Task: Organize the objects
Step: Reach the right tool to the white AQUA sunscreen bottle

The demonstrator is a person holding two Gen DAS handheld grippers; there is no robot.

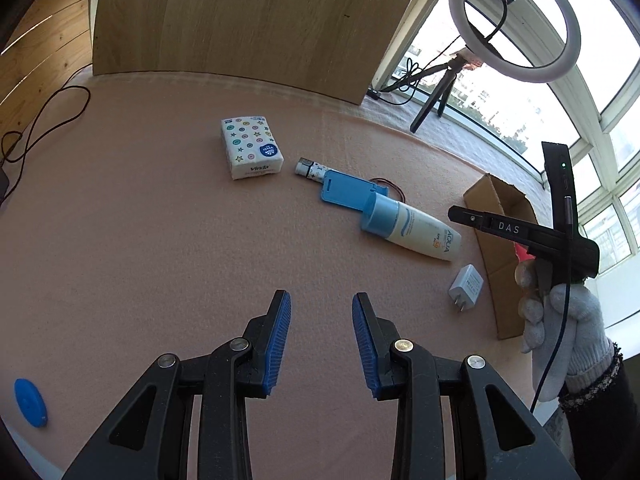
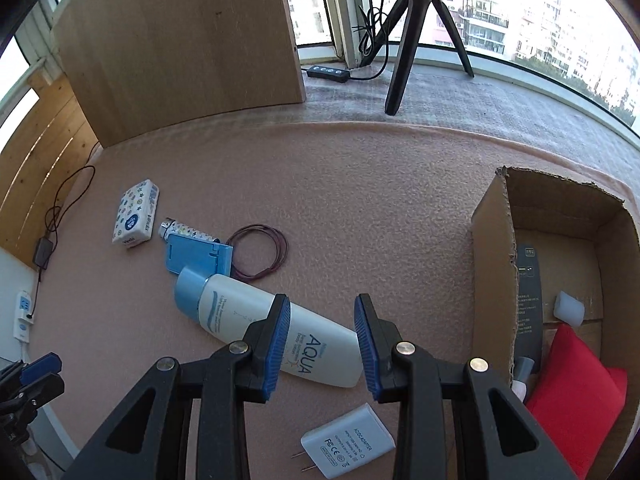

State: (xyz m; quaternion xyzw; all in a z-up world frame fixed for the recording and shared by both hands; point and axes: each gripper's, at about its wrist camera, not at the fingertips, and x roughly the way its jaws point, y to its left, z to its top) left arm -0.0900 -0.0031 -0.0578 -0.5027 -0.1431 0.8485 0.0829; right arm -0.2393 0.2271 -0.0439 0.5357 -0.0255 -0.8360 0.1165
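On the pink mat lie a tissue pack (image 1: 251, 147) (image 2: 135, 212), a patterned lighter (image 1: 310, 169) (image 2: 188, 233), a blue card holder (image 1: 347, 192) (image 2: 198, 259), a coil of brown cord (image 2: 259, 251), a white lotion bottle (image 1: 412, 230) (image 2: 276, 330) with a blue cap, and a white charger plug (image 1: 466, 286) (image 2: 346, 446). My left gripper (image 1: 321, 344) is open over bare mat. My right gripper (image 2: 322, 346) is open just above the bottle's base end, with the plug below it. A cardboard box (image 2: 494, 280) (image 1: 496, 240) to the right holds a red pouch (image 2: 572, 396), a black device (image 2: 529, 292) and a white block (image 2: 568, 308).
A wooden panel (image 1: 248, 20) stands at the back. A ring light (image 1: 514, 20) on a tripod (image 2: 416, 28) stands by the window. A blue disc (image 1: 30, 402) lies at the near left. Black cables (image 1: 44, 120) trail along the left edge. A gloved hand (image 1: 560, 320) holds the right gripper.
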